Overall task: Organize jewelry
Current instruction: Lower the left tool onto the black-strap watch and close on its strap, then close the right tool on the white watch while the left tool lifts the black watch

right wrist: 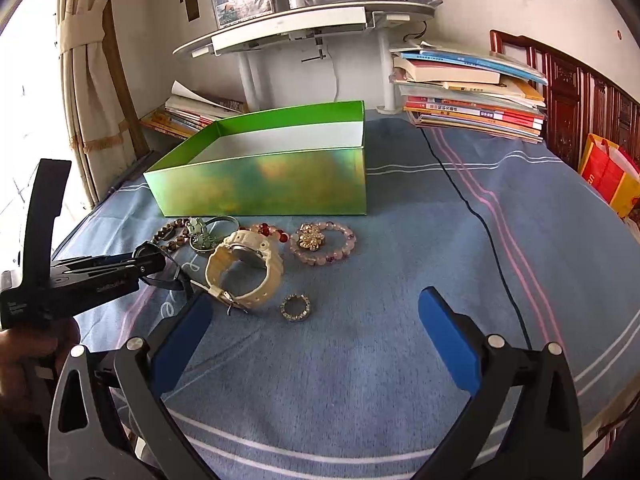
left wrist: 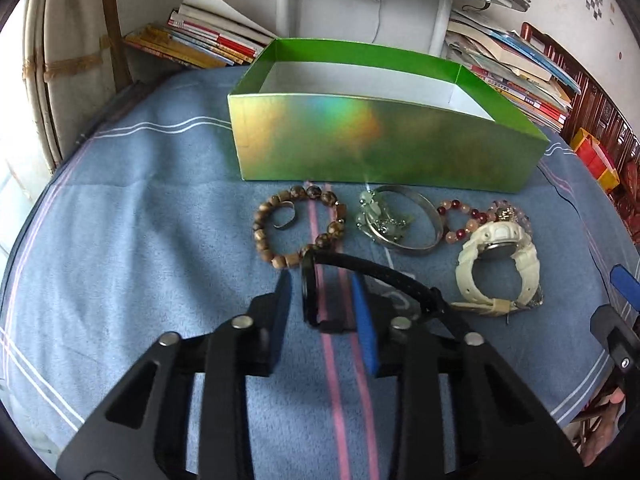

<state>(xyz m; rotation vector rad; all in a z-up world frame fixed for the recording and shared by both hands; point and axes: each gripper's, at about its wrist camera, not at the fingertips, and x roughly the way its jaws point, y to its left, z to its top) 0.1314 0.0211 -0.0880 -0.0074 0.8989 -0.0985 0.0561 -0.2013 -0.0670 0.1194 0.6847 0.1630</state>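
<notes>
A green holographic box (left wrist: 372, 140) stands open on the blue cloth; it also shows in the right wrist view (right wrist: 264, 176). In front of it lie a brown bead bracelet (left wrist: 298, 226), a silver bangle with a charm chain (left wrist: 404, 220), a red bead bracelet (left wrist: 460, 216), a cream watch (left wrist: 500, 264) and, in the right wrist view, a pink bead bracelet (right wrist: 322, 242) and a jewelled ring (right wrist: 295, 307). My left gripper (left wrist: 322, 288) is open around a black watch (left wrist: 312, 292) standing on edge between the pads. My right gripper (right wrist: 316, 312) is open and empty, near the ring and the cream watch (right wrist: 244, 268).
Book stacks (right wrist: 472, 96) lie at the back right and more books (right wrist: 188, 114) at the back left. A white shelf stand (right wrist: 304, 24) rises behind the box. A black cable (right wrist: 476, 208) runs across the cloth on the right. A curtain (right wrist: 88, 80) hangs at the left.
</notes>
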